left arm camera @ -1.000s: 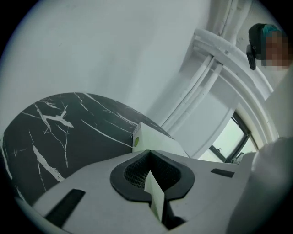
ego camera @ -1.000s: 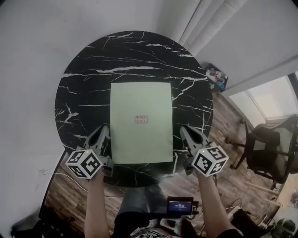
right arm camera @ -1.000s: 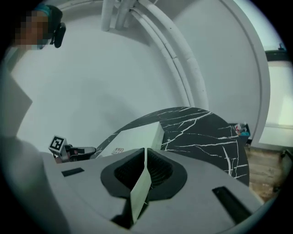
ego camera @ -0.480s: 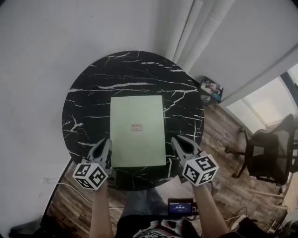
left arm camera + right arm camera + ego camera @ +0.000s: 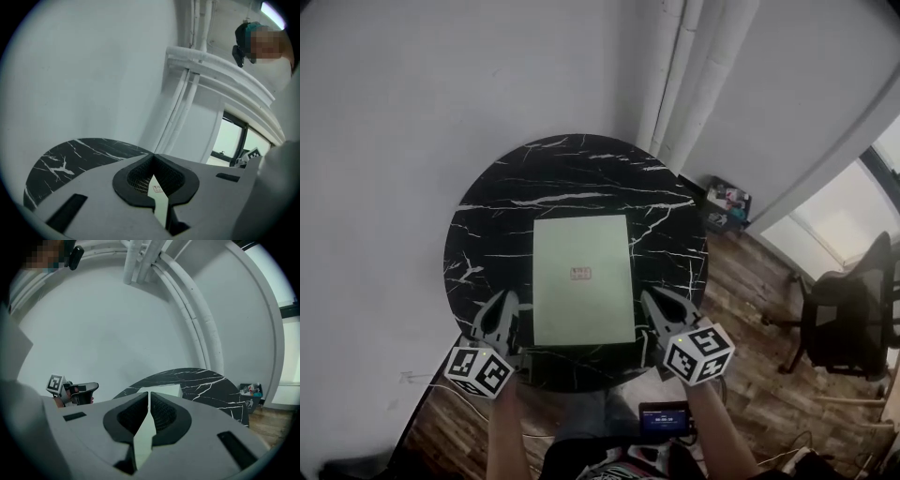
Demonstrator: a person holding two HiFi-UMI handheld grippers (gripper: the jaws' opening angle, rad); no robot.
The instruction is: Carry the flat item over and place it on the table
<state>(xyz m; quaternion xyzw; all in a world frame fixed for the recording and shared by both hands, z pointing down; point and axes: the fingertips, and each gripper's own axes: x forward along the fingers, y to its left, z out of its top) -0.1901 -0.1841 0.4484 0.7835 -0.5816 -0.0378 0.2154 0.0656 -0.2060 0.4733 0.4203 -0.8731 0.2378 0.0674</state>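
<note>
The flat item, a pale green sheet with a small red label at its middle, lies flat on the round black marble table. My left gripper hovers over the table's near edge, left of the sheet's near corner and apart from it, shut and empty. My right gripper is likewise shut and empty to the right of the other near corner. In the left gripper view the closed jaws leave a slit showing the sheet. The right gripper view shows closed jaws, the sheet and the left gripper.
White pipes run up the wall corner behind the table. On the wooden floor at the right stand a small bin of items and a dark office chair. A small screen sits at the person's waist.
The view has drawn back, so the table and sheet look smaller. Both grippers have pulled toward the table's near edge, a little farther from the sheet. Their jaws stay shut.
</note>
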